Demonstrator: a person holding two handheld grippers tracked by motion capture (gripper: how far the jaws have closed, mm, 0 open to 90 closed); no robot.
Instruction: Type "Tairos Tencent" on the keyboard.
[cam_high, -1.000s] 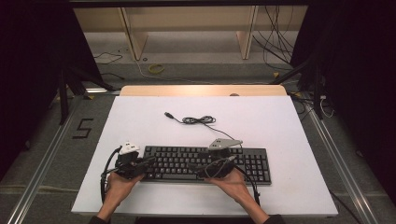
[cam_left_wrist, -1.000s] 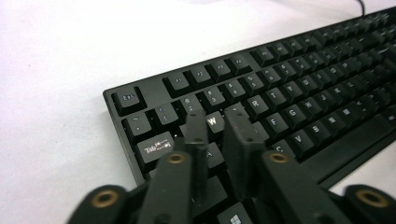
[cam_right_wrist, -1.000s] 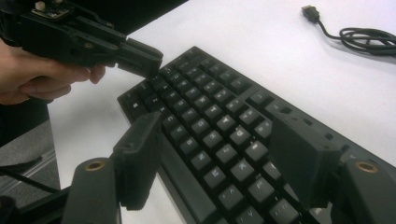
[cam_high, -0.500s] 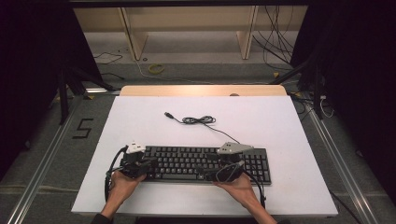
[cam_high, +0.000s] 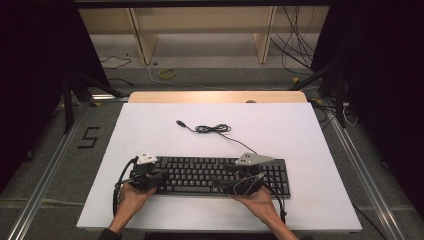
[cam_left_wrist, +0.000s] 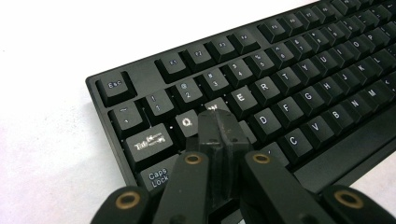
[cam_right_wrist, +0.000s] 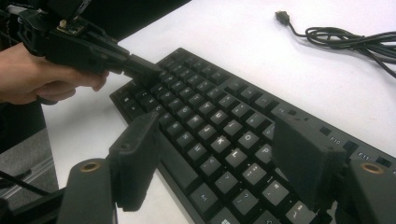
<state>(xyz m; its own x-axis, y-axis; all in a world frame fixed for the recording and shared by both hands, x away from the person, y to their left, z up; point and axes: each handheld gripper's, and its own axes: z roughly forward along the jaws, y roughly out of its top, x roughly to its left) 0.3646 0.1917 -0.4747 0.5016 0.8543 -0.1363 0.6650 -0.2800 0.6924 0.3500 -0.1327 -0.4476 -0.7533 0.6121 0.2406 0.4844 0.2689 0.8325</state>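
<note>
A black keyboard lies across the near part of the white table. Its cable coils behind it and ends in a loose USB plug. My left gripper is at the keyboard's left end. In the left gripper view it is shut, with its tips low over the keys beside Q and W; I cannot tell whether they touch. My right gripper hovers open over the right half of the keyboard, nothing between its fingers. The right gripper view has the left gripper and its hand farther off.
The table's near edge lies just behind both hands. Bare white surface spreads beyond the cable and on both sides of the keyboard. Wooden shelving legs and loose floor cables are past the table's far edge.
Both grippers have shifted slightly right along the keyboard. The left one now sits over its left-end keys. The keyboard and cable have not moved.
</note>
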